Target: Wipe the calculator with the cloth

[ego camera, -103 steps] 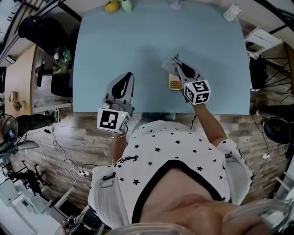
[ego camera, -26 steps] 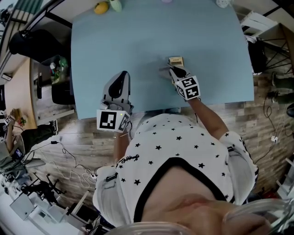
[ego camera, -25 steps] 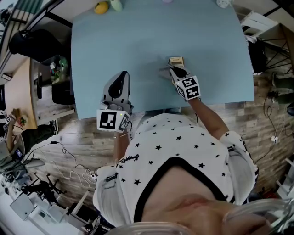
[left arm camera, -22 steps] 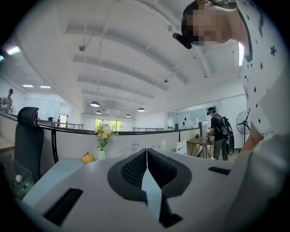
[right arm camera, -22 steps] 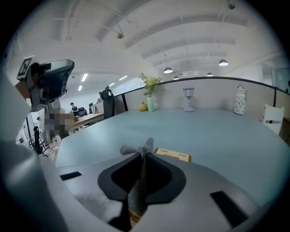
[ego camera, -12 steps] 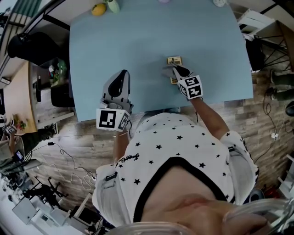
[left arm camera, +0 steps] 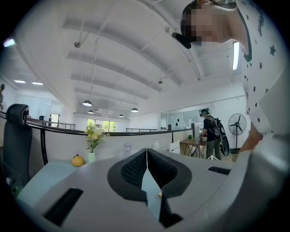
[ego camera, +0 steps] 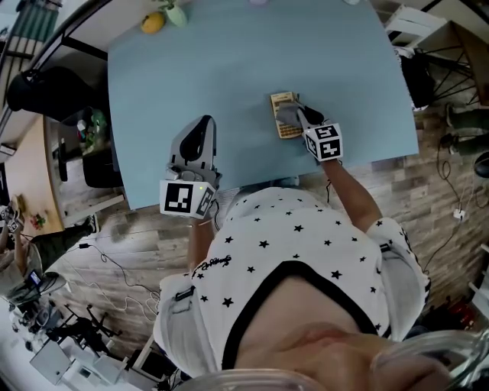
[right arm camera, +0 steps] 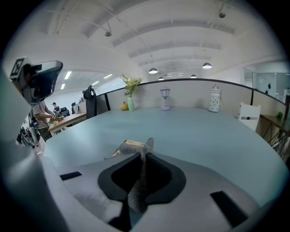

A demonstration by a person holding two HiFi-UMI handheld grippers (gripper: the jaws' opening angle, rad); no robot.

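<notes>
A beige calculator (ego camera: 283, 116) lies on the light blue table (ego camera: 191, 76) near its front right. A grey cloth (ego camera: 289, 114) rests on the calculator's right half. My right gripper (ego camera: 299, 111) is shut on that cloth, just above the calculator. In the right gripper view the cloth (right arm camera: 138, 188) runs up between the closed jaws of the right gripper (right arm camera: 144, 156) and drapes onto the calculator (right arm camera: 132, 144). My left gripper (ego camera: 208, 124) hovers at the table's front edge, left of the calculator. In the left gripper view the left gripper (left arm camera: 147, 152) is shut on nothing.
A yellow fruit (ego camera: 153, 21) and a small vase (ego camera: 176, 14) stand at the table's far left corner. A flower vase (right arm camera: 130, 102), a small lamp-like object (right arm camera: 165, 99) and a white jar (right arm camera: 214, 100) line the far edge. A black chair (ego camera: 46, 84) stands left of the table.
The right gripper has moved the cloth slightly right across the calculator, and more of the calculator's face now shows. The left gripper has stayed where it was.
</notes>
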